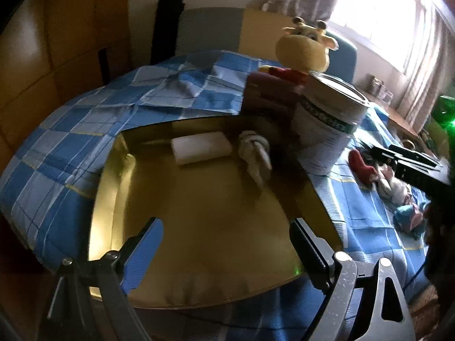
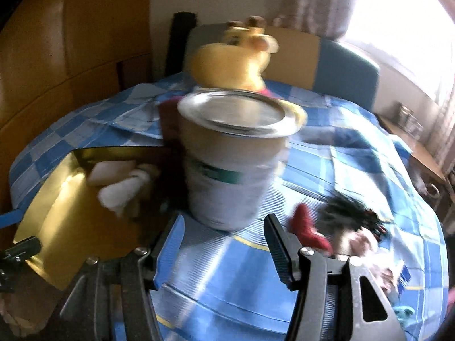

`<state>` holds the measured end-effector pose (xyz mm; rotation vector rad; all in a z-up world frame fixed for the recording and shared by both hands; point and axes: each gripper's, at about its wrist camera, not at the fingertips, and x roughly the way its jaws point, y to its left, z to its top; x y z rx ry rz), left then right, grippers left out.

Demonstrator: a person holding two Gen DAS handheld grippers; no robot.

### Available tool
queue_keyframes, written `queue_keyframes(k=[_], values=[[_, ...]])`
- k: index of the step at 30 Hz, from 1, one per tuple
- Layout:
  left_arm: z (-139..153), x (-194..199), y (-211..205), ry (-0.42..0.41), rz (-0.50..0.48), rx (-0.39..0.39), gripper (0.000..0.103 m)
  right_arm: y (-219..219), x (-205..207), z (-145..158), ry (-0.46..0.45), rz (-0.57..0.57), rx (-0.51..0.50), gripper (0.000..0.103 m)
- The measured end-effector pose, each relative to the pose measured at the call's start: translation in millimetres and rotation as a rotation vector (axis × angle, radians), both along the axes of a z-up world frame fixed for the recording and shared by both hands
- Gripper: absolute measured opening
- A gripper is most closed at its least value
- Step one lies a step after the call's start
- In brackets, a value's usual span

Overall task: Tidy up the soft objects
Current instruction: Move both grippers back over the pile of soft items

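Note:
A gold tray [image 1: 199, 227] lies on the blue checked cloth [image 1: 71, 147]. It holds a white folded pad [image 1: 202, 147] and a knotted white cloth [image 1: 254, 153] near its far edge. My left gripper [image 1: 227, 227] hangs open above the tray's near half, with nothing between its fingers. A heap of soft things lies right of the tray: a red piece [image 2: 307, 230], a black furry piece [image 2: 347, 210] and pale pieces. My right gripper [image 2: 224, 224] stands open over the bare cloth, just left of that heap and in front of a tin can [image 2: 230, 170].
The tall tin can [image 1: 327, 125] stands at the tray's far right corner, with a dark maroon box [image 1: 267, 96] behind it. A yellow giraffe plush [image 1: 307, 48] sits at the back. A chair back and wooden cabinets stand beyond, and a bright window is to the right.

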<state>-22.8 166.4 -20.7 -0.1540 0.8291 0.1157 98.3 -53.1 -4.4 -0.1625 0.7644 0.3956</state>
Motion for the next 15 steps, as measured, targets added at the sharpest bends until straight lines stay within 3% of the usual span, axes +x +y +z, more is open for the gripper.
queue_keyframes(k=[8,15], values=[[10.8,13.4,-41.1,-0.011,-0.136,0.012,0.091,-84.4,22.1,-1.3,-0.02,-0.201,-0.012,0.059],[19.4,39.3,-95.0,-0.005,-0.269,0.02,0.091,-196.3,39.6,-18.0,-0.002,-0.55,0.051,0.06]])
